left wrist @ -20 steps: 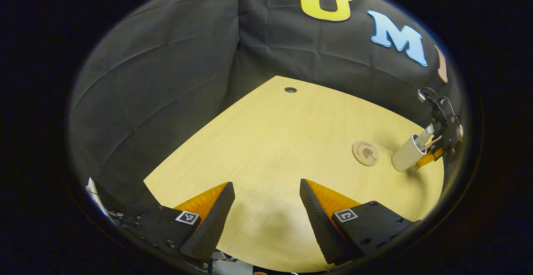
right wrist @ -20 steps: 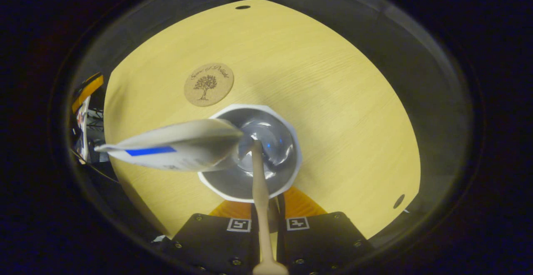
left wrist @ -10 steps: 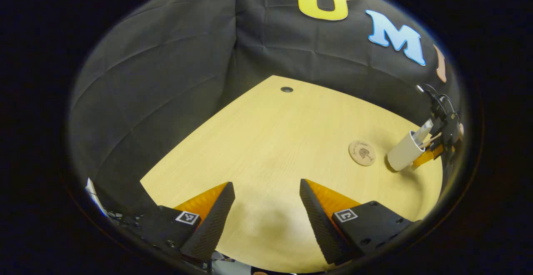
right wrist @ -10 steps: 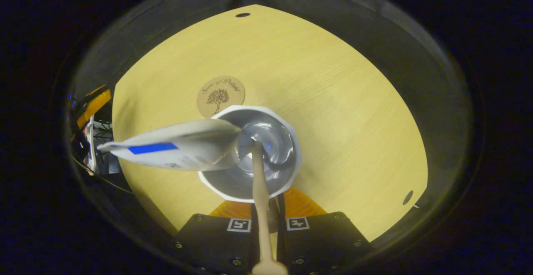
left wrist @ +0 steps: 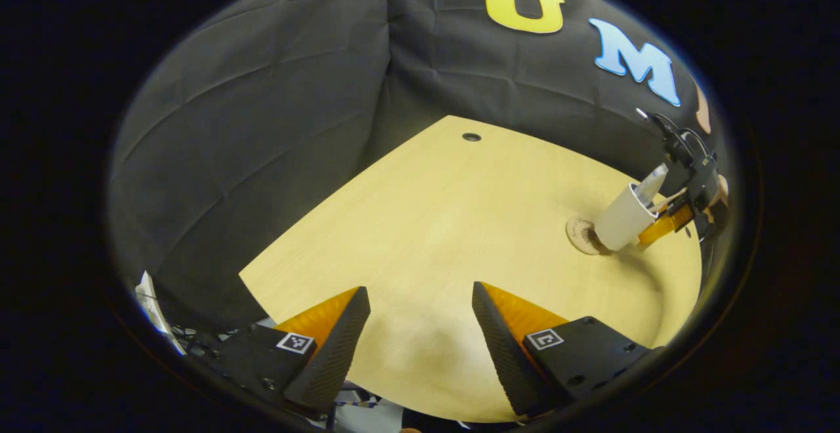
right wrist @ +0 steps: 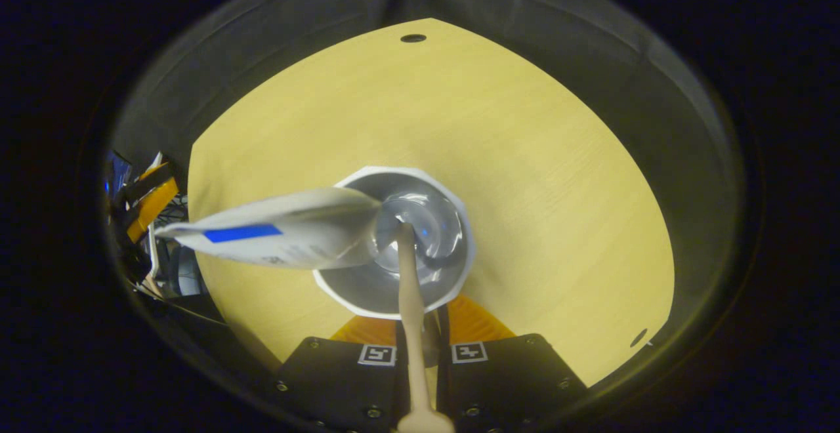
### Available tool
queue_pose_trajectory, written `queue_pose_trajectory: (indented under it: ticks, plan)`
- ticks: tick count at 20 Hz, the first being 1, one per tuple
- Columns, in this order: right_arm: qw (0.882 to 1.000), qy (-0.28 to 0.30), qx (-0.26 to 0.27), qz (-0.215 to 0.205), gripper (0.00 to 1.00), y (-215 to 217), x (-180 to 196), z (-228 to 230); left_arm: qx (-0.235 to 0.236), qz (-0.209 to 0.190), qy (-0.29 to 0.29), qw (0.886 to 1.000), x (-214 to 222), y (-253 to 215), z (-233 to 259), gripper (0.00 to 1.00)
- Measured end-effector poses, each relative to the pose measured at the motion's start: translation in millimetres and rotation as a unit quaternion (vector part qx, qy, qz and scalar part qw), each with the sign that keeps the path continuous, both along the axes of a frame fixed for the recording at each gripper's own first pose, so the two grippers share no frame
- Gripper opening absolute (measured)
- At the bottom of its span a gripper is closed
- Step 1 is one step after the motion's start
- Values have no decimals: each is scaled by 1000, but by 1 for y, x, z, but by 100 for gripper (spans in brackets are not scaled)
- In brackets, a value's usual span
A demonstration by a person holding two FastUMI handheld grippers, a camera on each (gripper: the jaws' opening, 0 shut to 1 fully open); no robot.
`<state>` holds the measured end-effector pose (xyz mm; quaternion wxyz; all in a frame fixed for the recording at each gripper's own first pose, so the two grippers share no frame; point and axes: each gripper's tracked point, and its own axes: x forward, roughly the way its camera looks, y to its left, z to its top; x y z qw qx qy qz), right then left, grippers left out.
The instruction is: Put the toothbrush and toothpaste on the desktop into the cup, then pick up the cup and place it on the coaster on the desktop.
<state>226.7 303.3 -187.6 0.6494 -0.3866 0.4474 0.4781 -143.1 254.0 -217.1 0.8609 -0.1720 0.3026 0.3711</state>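
White cup (right wrist: pixel 394 288) seen at centre of right gripper view, near wall clamped between right gripper (right wrist: pixel 433 328) fingers at bottom of frame. Toothpaste (right wrist: pixel 275 236) tube leaned out of cup toward left; wooden toothbrush (right wrist: pixel 410 302) handle run down to bottom edge. In left gripper view, cup (left wrist: pixel 620 220) held tilted at right edge of frame, base over coaster (left wrist: pixel 581 236); contact cannot be told. Left gripper (left wrist: pixel 420 328) spread wide at bottom of frame above wooden desktop (left wrist: pixel 426 223), nothing held.
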Motion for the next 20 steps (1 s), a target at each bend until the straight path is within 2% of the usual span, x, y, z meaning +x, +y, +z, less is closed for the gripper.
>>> queue_pose_trajectory:
  ticks: [5, 10, 12, 13, 16, 20]
  plan:
    - [1000, -2, -8, 15, 16, 21, -11, -1, -4, 34, 5, 999, -32, 2, 0, 100]
    - [999, -16, -28, 20, 16, 37, -26, -17, -9, 48, 4, 999, -34, 3, 3, 100]
    - [999, -10, -30, 15, 17, 38, -24, -21, -11, 44, 3, 999, -35, 2, 0, 100]
    - [1000, -9, -25, 14, 23, 34, -25, -14, -11, 41, 3, 999, -35, 2, 0, 100]
    - [1000, -19, -16, 12, 27, 31, -22, -2, -7, 27, 1, 1000, -31, 1, -1, 100]
    - [1000, -17, 14, -8, 29, 29, -24, 16, 1, 3, -2, 1000, -14, -4, 7, 100]
